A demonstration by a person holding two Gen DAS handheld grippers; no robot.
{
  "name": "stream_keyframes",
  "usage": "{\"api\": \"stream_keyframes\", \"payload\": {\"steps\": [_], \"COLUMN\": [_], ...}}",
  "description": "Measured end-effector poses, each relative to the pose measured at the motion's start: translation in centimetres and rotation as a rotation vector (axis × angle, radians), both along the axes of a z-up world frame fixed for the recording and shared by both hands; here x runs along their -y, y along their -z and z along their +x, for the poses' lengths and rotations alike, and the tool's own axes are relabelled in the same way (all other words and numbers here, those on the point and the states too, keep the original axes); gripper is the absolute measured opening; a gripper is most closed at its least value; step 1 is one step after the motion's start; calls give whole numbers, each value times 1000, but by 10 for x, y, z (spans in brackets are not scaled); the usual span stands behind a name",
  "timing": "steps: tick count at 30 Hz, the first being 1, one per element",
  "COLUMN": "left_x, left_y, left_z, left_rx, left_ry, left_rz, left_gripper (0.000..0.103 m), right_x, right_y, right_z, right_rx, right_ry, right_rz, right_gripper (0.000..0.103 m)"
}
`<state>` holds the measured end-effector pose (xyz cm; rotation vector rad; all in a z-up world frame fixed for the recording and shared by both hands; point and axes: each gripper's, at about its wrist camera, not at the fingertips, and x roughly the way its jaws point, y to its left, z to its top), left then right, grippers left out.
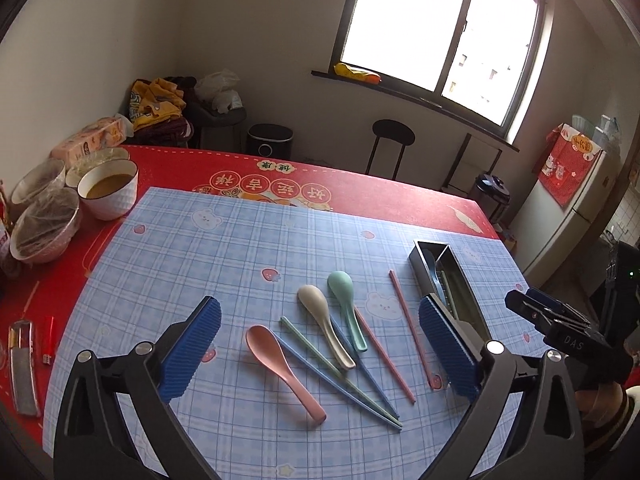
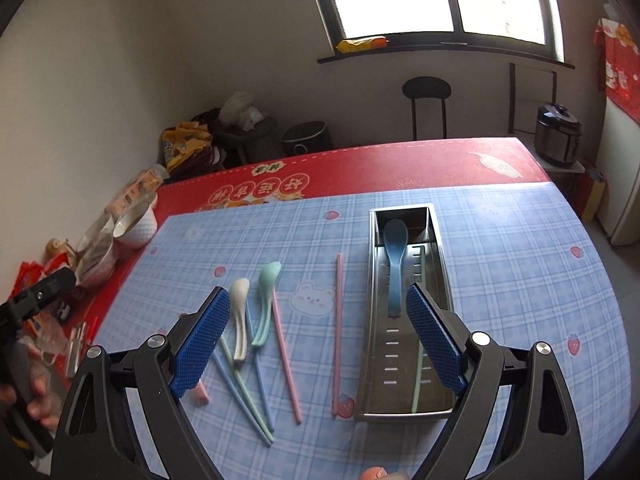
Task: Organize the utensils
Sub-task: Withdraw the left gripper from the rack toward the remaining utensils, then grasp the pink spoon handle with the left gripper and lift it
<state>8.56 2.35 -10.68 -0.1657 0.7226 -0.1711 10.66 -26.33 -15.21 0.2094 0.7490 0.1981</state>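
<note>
On the blue checked mat (image 1: 192, 264) lie a pink spoon (image 1: 280, 364), a cream spoon (image 1: 324, 320), a mint spoon (image 1: 346, 300), and blue, green and pink chopsticks (image 1: 402, 332). A steel utensil tray (image 2: 408, 320) stands at the right and holds a blue spoon (image 2: 394, 260) and a green chopstick (image 2: 419, 372). My left gripper (image 1: 316, 354) is open and empty above the loose spoons. My right gripper (image 2: 316, 340) is open and empty, above the pink chopsticks (image 2: 338, 328) and the tray's left side.
Several bowls (image 1: 108, 188), one with brown liquid, stand at the table's far left on the red cloth (image 1: 360, 196). A lighter (image 1: 48, 340) and a small metal tool (image 1: 22, 364) lie at the left edge. A stool (image 1: 390, 140) and appliances stand beyond the table.
</note>
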Motion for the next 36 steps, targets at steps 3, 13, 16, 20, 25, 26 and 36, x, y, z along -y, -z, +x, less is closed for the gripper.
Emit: {"api": "stream_keyframes", "payload": {"steps": [3,13,16,20,25,26,36], "left_x": [-6,-23,-26,-26,-25,-24,-22], "left_y": [7,32,44,64,101,109,164], "left_z": [3,4,6,8,15,16,40], "left_rx": [-17,-59,-106,-168,-306,-334,-505], "left_ry": [-7,-44,-44,-37,-14,-12,-37], "left_rz": [13,1,-30,-44,-117,-130,-233], "left_gripper": [97,97,95,82,57,54,27], "right_x": [-6,-19,-18,-19,-25,-26,-18], "right_y": [1,11,16,26,39,39,47], "right_z": [1,-2,-2,-3,-5,-5,-6], "right_rx": [-2,-35,-56,-80,-104,-105,-125], "right_ry": [16,51,79,80,46,44,43], "right_rz": [-4,-49,-62,-60,-54,-55,-59], "right_gripper": [86,86,86,86,86,86,86]}}
